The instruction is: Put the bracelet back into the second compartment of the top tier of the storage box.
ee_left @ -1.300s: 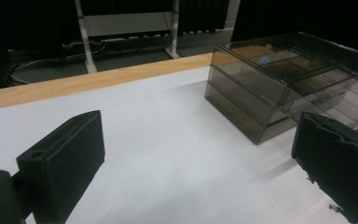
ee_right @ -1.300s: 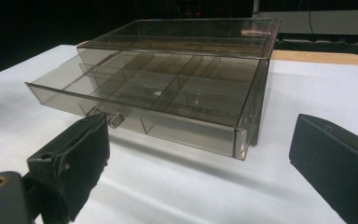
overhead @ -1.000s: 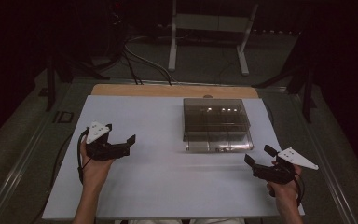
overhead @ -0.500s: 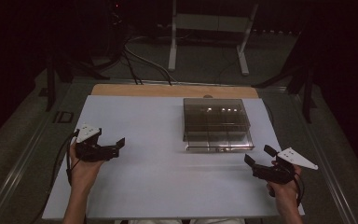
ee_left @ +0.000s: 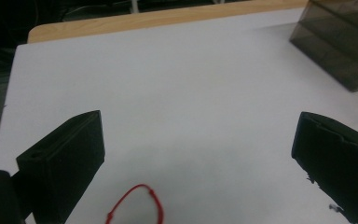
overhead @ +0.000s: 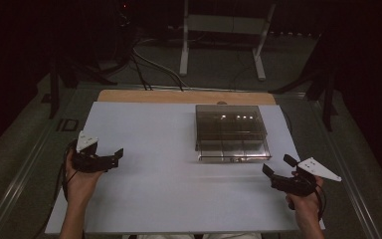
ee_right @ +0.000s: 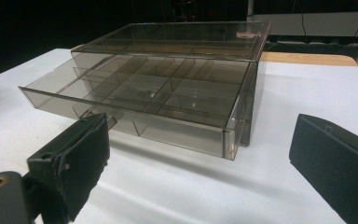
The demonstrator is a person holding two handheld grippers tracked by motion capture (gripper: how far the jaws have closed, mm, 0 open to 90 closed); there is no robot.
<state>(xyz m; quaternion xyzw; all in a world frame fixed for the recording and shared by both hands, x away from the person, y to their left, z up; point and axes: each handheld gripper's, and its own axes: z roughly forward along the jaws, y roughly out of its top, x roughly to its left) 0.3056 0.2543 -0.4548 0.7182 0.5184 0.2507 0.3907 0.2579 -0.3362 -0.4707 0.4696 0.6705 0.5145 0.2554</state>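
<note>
Fingers wide apart, nothing held, both: left gripper [overhead: 110, 155] at desk [overhead: 149, 199] left, over a red cord loop [ee_left: 137, 203]; right gripper [overhead: 277, 168] near-right. Smoked clear organiser box [overhead: 231, 130] sits centre-right, drawer [ee_right: 135, 100] part-out, compartments appear empty. Step: prob. pre-approach. Next: either gripper closes in on its item.

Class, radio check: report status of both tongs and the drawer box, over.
Left tongs open, empty, over white table. Right tongs open, empty, near smoky transparent plastic drawer box, drawer pulled out. Thin red string loop under left tongs. Path clear.
</note>
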